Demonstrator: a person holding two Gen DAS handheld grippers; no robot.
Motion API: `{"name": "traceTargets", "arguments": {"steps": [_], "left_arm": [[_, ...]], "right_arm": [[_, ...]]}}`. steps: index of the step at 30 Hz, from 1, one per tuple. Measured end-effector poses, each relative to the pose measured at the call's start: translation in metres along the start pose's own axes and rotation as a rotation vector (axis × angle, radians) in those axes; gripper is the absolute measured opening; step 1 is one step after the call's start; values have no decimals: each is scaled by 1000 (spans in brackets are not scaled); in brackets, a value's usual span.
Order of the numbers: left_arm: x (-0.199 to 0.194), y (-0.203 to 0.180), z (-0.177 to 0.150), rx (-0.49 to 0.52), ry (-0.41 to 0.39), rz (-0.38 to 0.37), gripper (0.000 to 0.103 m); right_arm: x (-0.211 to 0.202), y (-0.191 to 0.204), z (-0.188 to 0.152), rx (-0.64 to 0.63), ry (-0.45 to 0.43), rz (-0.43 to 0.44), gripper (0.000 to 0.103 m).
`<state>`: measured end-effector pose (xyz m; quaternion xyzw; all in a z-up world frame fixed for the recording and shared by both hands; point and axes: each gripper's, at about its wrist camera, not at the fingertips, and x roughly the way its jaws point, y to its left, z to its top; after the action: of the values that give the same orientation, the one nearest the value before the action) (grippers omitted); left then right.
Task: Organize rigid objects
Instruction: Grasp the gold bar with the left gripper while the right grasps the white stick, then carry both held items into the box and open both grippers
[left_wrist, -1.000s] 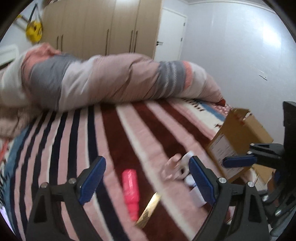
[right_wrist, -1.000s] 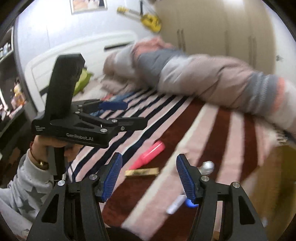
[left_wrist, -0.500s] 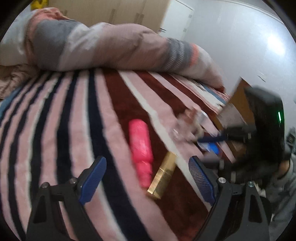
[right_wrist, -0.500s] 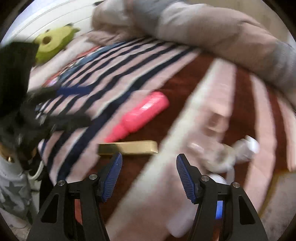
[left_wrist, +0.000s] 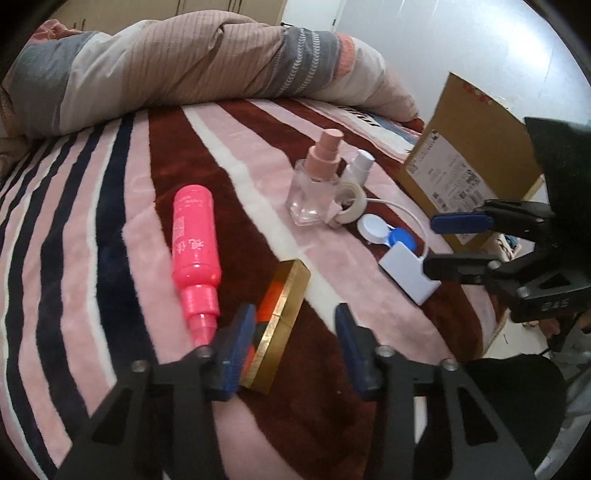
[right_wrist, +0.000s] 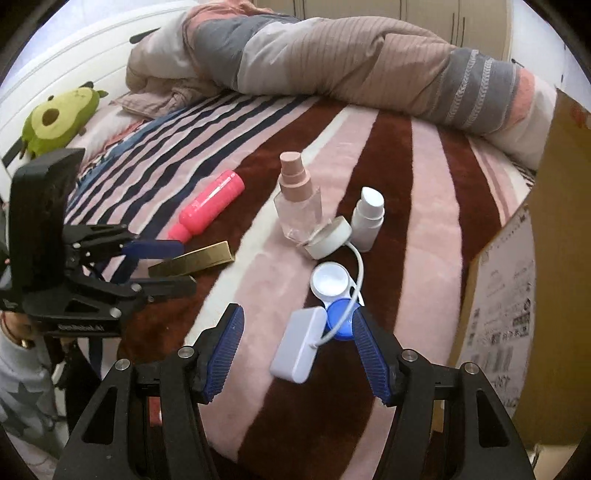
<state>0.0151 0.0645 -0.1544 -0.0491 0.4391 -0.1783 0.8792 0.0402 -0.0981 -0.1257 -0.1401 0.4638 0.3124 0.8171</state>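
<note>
On the striped blanket lie a pink bottle (left_wrist: 194, 236) (right_wrist: 207, 208), a flat gold box (left_wrist: 280, 321) (right_wrist: 194, 259), a clear spray bottle with a pink cap (left_wrist: 317, 177) (right_wrist: 297, 199), a small white bottle (right_wrist: 367, 218), a roll of tape (right_wrist: 330, 236), a blue-and-white lens case (right_wrist: 332, 291) and a white adapter with a cable (right_wrist: 299, 345). My left gripper (left_wrist: 293, 347) is open, its fingers on either side of the gold box's near end. My right gripper (right_wrist: 297, 352) is open around the white adapter, just above it.
A cardboard box (left_wrist: 469, 155) (right_wrist: 517, 295) stands at the bed's right edge. A rolled duvet (right_wrist: 351, 62) lies across the far side. A green plush toy (right_wrist: 59, 118) sits by the white headboard.
Both grippers have dropped and moved in toward the objects. The left gripper's fingers have narrowed and now straddle the gold box. The right gripper now straddles the white adapter.
</note>
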Motion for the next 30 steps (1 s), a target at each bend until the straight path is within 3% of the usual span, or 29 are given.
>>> {"name": "traceTargets", "arguments": {"steps": [4, 8, 10, 15, 18, 21, 25, 30], "left_arm": [[2, 2, 2, -9, 11, 6, 28], [13, 6, 2, 3, 46, 70, 28], [21, 10, -1, 0, 58, 60, 28], [21, 10, -4, -6, 43, 62, 27], [21, 6, -7, 12, 29, 80, 18], [18, 4, -6, -3, 17, 72, 15], [4, 3, -5, -14, -2, 73, 15], [-35, -10, 9, 3, -81, 80, 15]], "right_arm": [[14, -7, -9, 47, 60, 58, 56], [23, -10, -13, 76, 66, 81, 23], [27, -12, -12, 83, 66, 84, 15], [35, -5, -11, 44, 86, 93, 13], [42, -1, -8, 38, 91, 93, 12], [41, 0, -7, 33, 76, 88, 8], [15, 7, -4, -9, 4, 80, 8], [-39, 16, 6, -36, -111, 103, 8]]}}
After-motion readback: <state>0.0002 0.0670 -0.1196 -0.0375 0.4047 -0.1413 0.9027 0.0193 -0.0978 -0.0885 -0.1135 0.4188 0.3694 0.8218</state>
